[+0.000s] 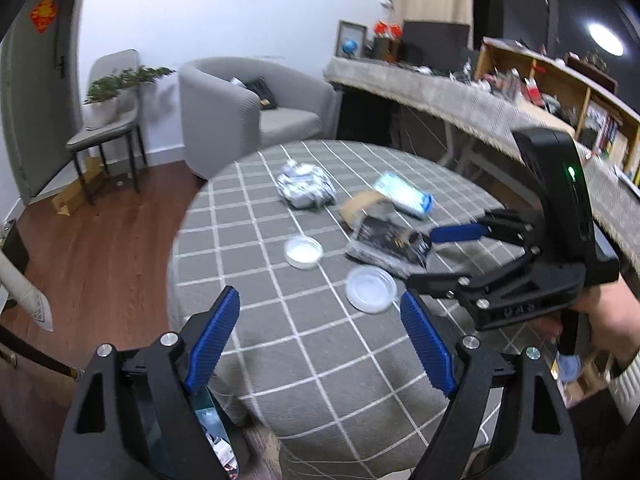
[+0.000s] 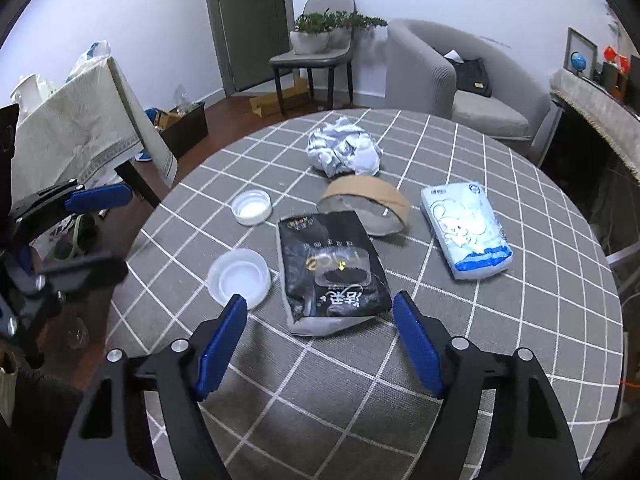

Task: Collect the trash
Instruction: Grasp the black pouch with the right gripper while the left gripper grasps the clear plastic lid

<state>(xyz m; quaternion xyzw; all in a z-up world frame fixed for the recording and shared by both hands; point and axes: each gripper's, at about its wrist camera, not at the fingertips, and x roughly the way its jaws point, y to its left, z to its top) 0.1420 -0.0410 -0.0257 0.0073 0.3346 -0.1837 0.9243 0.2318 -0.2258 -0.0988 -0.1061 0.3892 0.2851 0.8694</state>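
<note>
Trash lies on a round table with a grey checked cloth (image 2: 500,332): a black snack bag (image 2: 332,272), a crumpled silver foil wad (image 2: 344,148), a cardboard tape ring (image 2: 366,204), a blue-white tissue pack (image 2: 466,230), a small white lid (image 2: 252,208) and a larger clear lid (image 2: 240,276). My right gripper (image 2: 320,340) is open and empty, just short of the black bag. My left gripper (image 1: 320,336) is open and empty over the table's near edge. The right gripper (image 1: 436,256) also shows in the left wrist view beside the black bag (image 1: 390,244).
A grey armchair (image 1: 244,108) and a chair with a potted plant (image 1: 108,100) stand beyond the table. A long covered counter with shelves (image 1: 480,108) runs along the right. A cloth-covered table (image 2: 76,132) stands at the left. The floor is wood.
</note>
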